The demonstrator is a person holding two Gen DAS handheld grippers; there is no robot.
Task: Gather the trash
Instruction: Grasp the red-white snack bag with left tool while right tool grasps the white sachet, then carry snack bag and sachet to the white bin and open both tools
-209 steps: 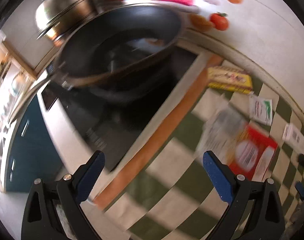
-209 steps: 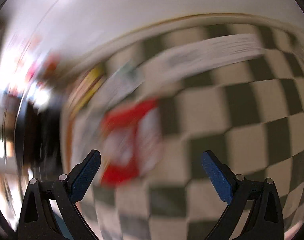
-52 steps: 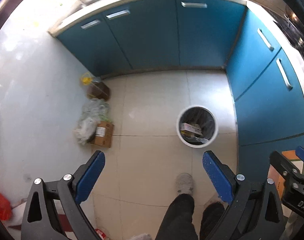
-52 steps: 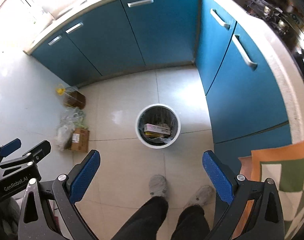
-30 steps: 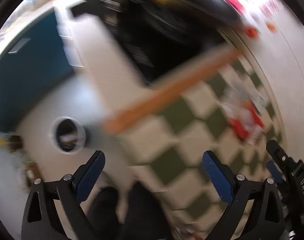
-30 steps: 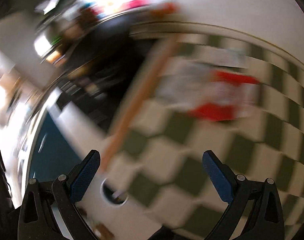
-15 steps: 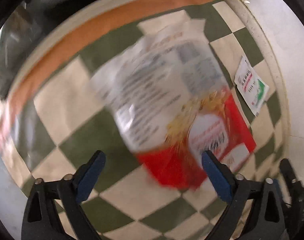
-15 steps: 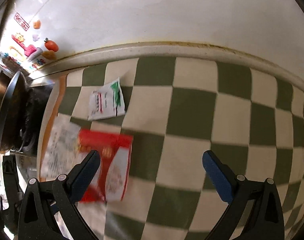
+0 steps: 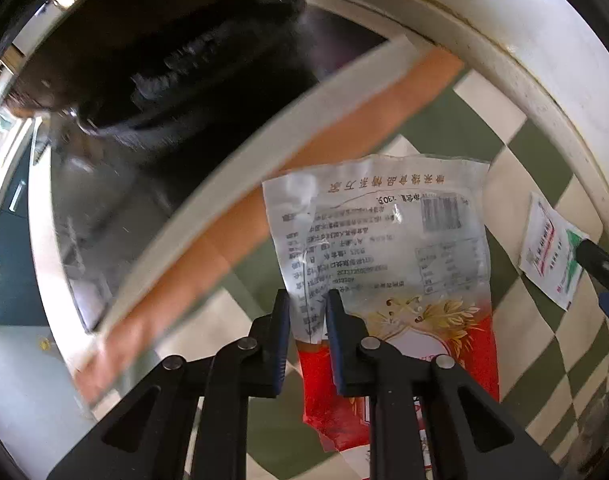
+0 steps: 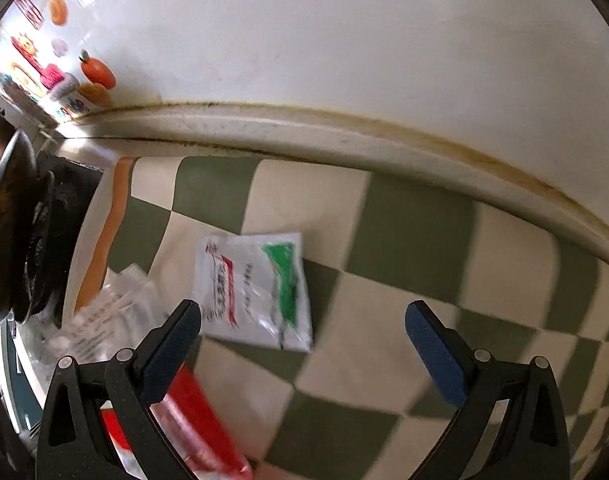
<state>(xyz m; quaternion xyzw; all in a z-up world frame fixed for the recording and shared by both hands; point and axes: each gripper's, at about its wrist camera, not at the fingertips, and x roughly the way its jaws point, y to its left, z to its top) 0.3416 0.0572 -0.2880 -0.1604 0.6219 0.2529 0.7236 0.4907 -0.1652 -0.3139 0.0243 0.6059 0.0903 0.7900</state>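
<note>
Red and clear plastic — this is the empty food bag (image 9: pixel 388 248) which lies on the green and cream checkered mat (image 9: pixel 456 128). The left gripper (image 9: pixel 307 320) has its two blue-padded fingers closed on the near left edge of the bag, with a thin fold of plastic between them. The bag's printed clear half points toward the dark stove (image 9: pixel 176 64), its red half lies under the gripper.

In the right wrist view the right gripper (image 10: pixel 302 340) is spread wide, nothing between its fingers. It hovers over a small white sachet (image 10: pixel 256 288) with red and green print, flat on the mat, just beside the bag (image 10: pixel 136 344), which shows blurred at the lower left. Behind the mat is a white wall (image 10: pixel 344 40) — fruit stickers (image 10: pixel 98 72) are on it near the stove
</note>
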